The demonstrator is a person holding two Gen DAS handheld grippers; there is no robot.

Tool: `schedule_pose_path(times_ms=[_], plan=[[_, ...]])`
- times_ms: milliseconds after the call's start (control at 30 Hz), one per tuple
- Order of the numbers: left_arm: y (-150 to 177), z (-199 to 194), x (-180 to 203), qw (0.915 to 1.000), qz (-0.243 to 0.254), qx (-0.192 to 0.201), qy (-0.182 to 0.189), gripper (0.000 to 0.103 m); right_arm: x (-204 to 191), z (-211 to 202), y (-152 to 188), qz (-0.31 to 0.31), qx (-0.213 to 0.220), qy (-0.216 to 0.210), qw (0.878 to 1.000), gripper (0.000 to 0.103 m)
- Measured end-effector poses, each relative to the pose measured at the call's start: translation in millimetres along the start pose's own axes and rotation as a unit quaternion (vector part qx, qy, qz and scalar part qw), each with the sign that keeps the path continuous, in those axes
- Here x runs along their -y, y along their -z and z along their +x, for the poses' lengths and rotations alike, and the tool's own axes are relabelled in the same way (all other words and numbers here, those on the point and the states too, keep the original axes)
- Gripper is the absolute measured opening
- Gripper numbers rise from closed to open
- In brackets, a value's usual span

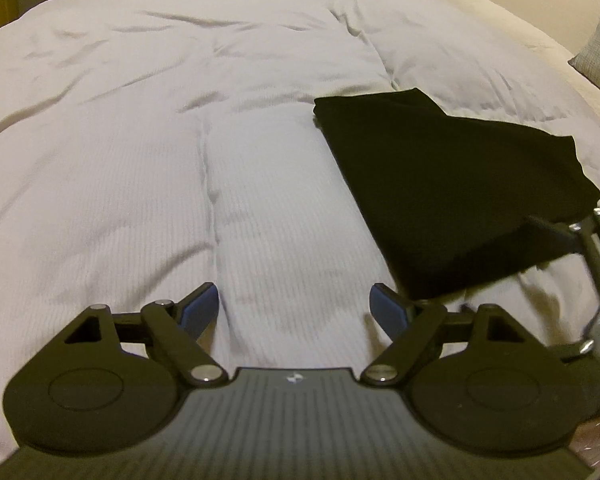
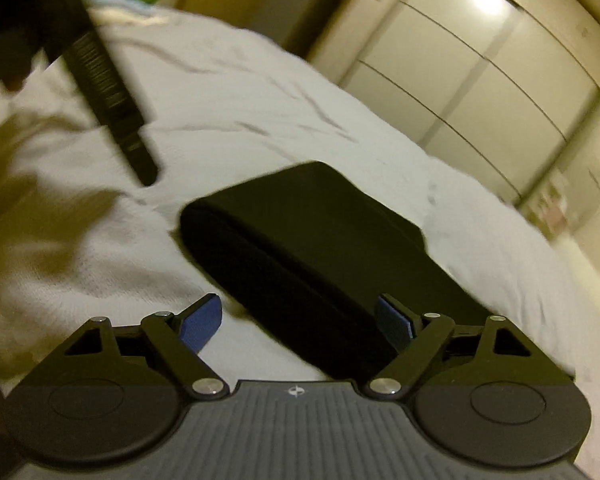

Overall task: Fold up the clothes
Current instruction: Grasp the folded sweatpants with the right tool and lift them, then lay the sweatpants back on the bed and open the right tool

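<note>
The black garment [image 1: 440, 184] lies on the white bed [image 1: 140, 140] as a compact, squared-off bundle with neat edges and a thick folded side, so by the look of it the folding the task asks for is already there; whether another fold is due, the pictures alone don't settle. Here's the relation that counts: from the left gripper [image 1: 294, 310] the bundle sits ahead and off to the right, its near corner just beside the right-hand blue pad, its long axis slanting away up and to the left across the duvet. The left gripper's jaws stand wide apart over bare quilt, holding nothing. Over on the other side, the right gripper [image 2: 298, 320] is the nearer one: its wrist view shows the garment [image 2: 312, 248] running from between the spread blue pads away toward the upper left, the near end of the bundle right in the gap, though I can't tell if either pad touches cloth. Its jaws too are spread, clamping nothing. In the left wrist view that gripper's linkage shows at the garment's right-hand edge. The right wrist picture is smeared with blur, so fine contact is a guess. Any grab or nudge on the bundle looks like the right gripper's business, taken across the short side.
</note>
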State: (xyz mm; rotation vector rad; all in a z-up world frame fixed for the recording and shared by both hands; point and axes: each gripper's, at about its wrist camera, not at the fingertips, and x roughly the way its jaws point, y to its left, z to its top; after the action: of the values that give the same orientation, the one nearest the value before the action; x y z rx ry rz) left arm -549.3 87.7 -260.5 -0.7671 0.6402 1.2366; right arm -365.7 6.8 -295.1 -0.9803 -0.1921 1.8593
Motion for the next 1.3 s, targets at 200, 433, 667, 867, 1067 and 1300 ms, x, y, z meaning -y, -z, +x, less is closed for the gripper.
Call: schedule_pose_path(times_ms=[200,433,667,867,1067,1300], plan=[[-5.7,9.1,-7.0,1.0,-0.005,-0.001,0.005,0.08,-31.5,25.6,-6.9,-0.103,0.026,0.03,0.994,0.077],[-19.5,10.0,-10.1,0.9992,-0.034,0.01,0.02,0.079,11.4,24.3,-11.7,0.078,0.051,-0.022,0.995,0.01],[-49.0,17.2,35.4,0.9978,0.017,0.031,0.056,0.079,163.5,9.2,46.9,0.539,0.1,-0.111,0.829,0.011],[-72.9,48.3,114.8,0.987,0.081,0.045,0.132,0.079,227.3,-1.4,151.1,0.702,0.073,-0.053,0.706,0.014],[-76.8,89.2,175.1,0.979,0.124,0.026,0.16,0.072,239.3,13.9,195.6,0.751,0.067,-0.077,0.652,0.04],[-76.1,96.4,184.1,0.9791,0.117,0.027,0.164,0.07,259.5,27.1,180.1,0.707,0.05,-0.063,0.703,0.013]])
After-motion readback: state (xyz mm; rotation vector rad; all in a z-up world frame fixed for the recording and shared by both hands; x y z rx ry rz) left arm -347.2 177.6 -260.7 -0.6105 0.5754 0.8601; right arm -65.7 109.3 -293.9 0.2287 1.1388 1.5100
